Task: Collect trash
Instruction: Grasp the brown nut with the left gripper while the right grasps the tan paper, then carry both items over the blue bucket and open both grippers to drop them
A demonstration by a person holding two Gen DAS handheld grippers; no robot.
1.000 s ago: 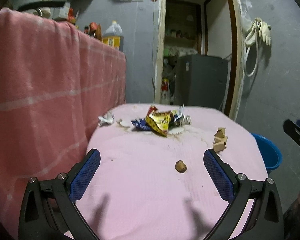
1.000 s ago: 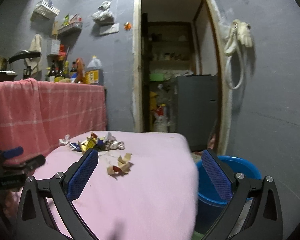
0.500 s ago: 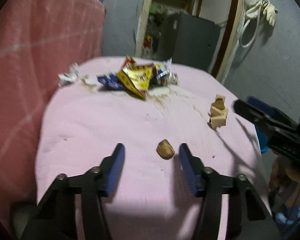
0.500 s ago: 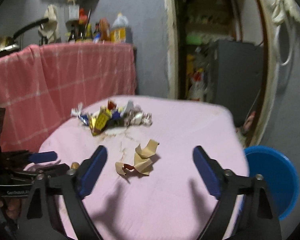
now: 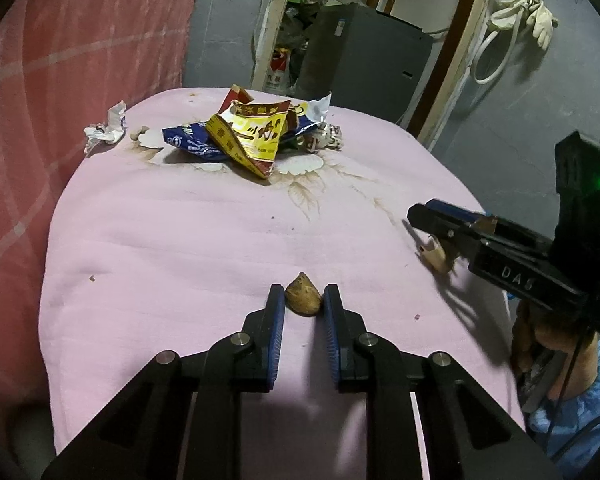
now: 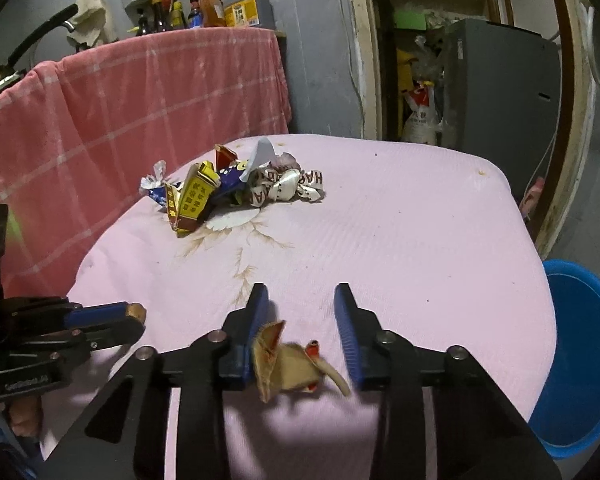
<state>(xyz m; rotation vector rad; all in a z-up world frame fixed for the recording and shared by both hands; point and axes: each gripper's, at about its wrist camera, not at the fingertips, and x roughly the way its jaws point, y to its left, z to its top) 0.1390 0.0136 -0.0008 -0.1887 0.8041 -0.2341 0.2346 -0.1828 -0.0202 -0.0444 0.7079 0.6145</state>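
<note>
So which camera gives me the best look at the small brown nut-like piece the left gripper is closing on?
The left wrist view: the brown piece sits near centre frame between the left gripper pads, its surface clearly lit. The right wrist view shows only its tip at the end of the left gripper, seen from the side.

Trash on a table, a gripper at each near scrap.

A nut [image 5: 303, 299] lies between the left gripper [image 5: 303, 305] fingers; a paper scrap [image 6: 290, 368] between the right gripper [image 6: 302, 312] fingers. Wrappers [image 5: 252, 136] lie on the table [image 5: 180, 240] well beyond both fingertips. A basin [image 6: 576, 360] sits right of the right fingers, below the table edge.
</note>
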